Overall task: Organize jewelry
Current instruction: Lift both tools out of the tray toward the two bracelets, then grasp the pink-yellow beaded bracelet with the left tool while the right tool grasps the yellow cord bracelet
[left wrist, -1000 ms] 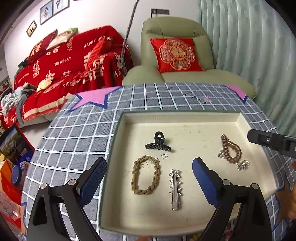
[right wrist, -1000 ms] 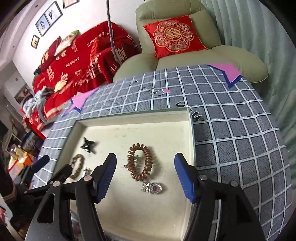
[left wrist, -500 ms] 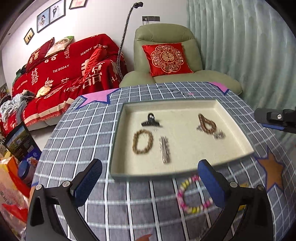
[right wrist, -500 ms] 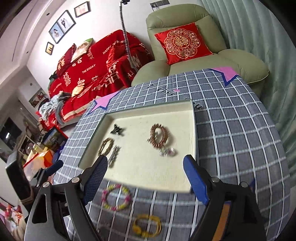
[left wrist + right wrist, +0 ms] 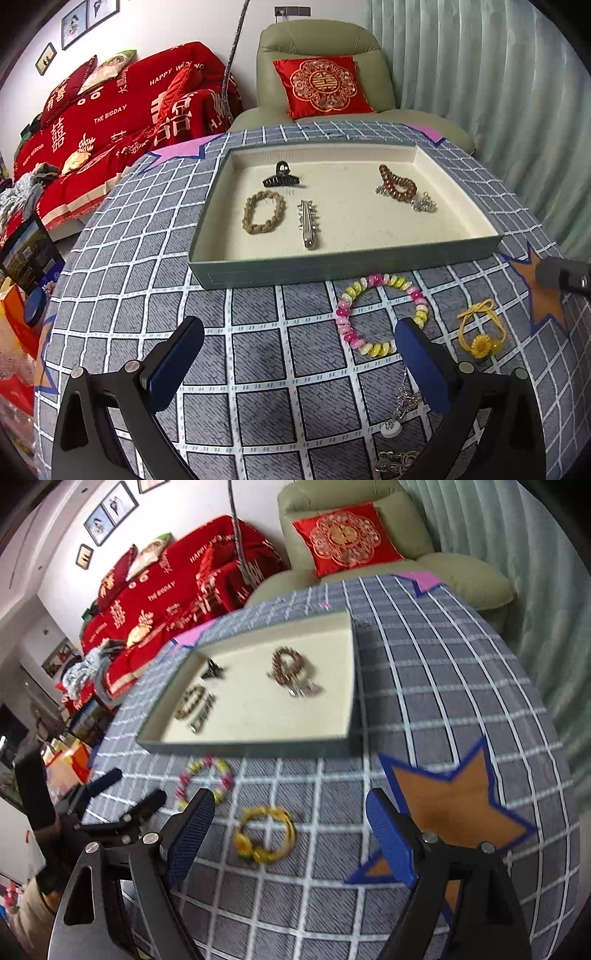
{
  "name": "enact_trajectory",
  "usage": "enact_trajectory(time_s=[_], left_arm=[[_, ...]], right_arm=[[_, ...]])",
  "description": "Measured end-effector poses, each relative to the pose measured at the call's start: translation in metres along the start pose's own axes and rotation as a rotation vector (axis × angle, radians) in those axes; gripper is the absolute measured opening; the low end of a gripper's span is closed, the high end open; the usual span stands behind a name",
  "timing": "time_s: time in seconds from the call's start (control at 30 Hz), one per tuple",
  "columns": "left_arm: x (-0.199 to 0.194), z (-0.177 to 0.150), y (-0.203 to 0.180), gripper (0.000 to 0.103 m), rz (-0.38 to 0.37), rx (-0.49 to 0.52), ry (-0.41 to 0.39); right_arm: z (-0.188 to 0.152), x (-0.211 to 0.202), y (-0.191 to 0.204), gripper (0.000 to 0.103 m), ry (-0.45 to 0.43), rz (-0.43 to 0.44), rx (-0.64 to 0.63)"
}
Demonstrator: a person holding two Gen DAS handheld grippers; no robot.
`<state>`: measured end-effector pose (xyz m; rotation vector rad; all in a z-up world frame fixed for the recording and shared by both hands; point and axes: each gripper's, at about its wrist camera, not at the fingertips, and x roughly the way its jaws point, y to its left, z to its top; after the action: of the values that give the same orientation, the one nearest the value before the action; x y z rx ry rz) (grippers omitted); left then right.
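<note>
A green tray (image 5: 347, 266) with a cream lining holds a black claw clip (image 5: 281, 177), a tan braided tie (image 5: 263, 217), a silver clip (image 5: 308, 225) and a brown coil bracelet (image 5: 397, 183). In front of it on the cloth lie a pink-and-yellow bead bracelet (image 5: 380, 317), a yellow flower tie (image 5: 480, 334) and a silver chain (image 5: 402, 406). My left gripper (image 5: 295, 343) is open over bare cloth, left of the bead bracelet. My right gripper (image 5: 291, 808) is open above the yellow flower tie (image 5: 264, 834), holding nothing.
The round table wears a grey checked cloth (image 5: 147, 221) with star patches (image 5: 454, 812). Behind it stand a green armchair (image 5: 321, 55) and a red-covered sofa (image 5: 110, 110). Curtains hang at the right. Bags and boxes sit on the floor at the left (image 5: 22, 258).
Both grippers have drawn back from over the tray to the table's near side. The loose bead bracelet, yellow tie and chain have come into view. The right jaws stand a little wider.
</note>
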<state>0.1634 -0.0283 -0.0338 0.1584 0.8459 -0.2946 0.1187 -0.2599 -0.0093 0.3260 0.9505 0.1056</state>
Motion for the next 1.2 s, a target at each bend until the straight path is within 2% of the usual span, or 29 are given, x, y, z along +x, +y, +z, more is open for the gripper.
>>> enact_trajectory(time_s=[0.4, 0.7, 0.73, 0.8, 0.87, 0.93, 1.03, 1.1, 1.13, 1.2], left_arm=[[0.018, 0.0, -0.009, 0.103, 0.006, 0.011, 0.03], [0.028, 0.003, -0.01, 0.103, -0.004, -0.014, 0.05], [0.029, 0.003, -0.011, 0.102, -0.004, -0.013, 0.05], [0.03, 0.003, -0.012, 0.088, -0.006, -0.009, 0.057], [0.034, 0.003, -0.014, 0.087, -0.004, -0.009, 0.067], [0.034, 0.003, -0.014, 0.085, -0.003, -0.006, 0.061], [0.033, 0.003, -0.017, 0.079, -0.014, 0.0, 0.058], [0.033, 0.003, -0.018, 0.077, -0.019, 0.002, 0.055], [0.032, 0.003, -0.019, 0.069, -0.03, 0.0, 0.053], [0.032, 0.003, -0.021, 0.063, -0.044, 0.006, 0.054]], right_arm=[[-0.024, 0.019, 0.012, 0.086, 0.051, -0.108, -0.122], [-0.034, 0.021, 0.03, 0.086, 0.056, -0.064, -0.203], [-0.035, 0.023, 0.032, 0.086, 0.059, -0.065, -0.212], [-0.037, 0.027, 0.036, 0.085, 0.063, -0.067, -0.221], [-0.038, 0.033, 0.041, 0.083, 0.068, -0.065, -0.229], [-0.04, 0.038, 0.048, 0.078, 0.067, -0.072, -0.249], [-0.045, 0.043, 0.056, 0.065, 0.05, -0.109, -0.294], [-0.048, 0.045, 0.062, 0.042, 0.037, -0.14, -0.333], [-0.049, 0.044, 0.063, 0.037, 0.031, -0.147, -0.343], [-0.049, 0.044, 0.064, 0.025, 0.028, -0.142, -0.345]])
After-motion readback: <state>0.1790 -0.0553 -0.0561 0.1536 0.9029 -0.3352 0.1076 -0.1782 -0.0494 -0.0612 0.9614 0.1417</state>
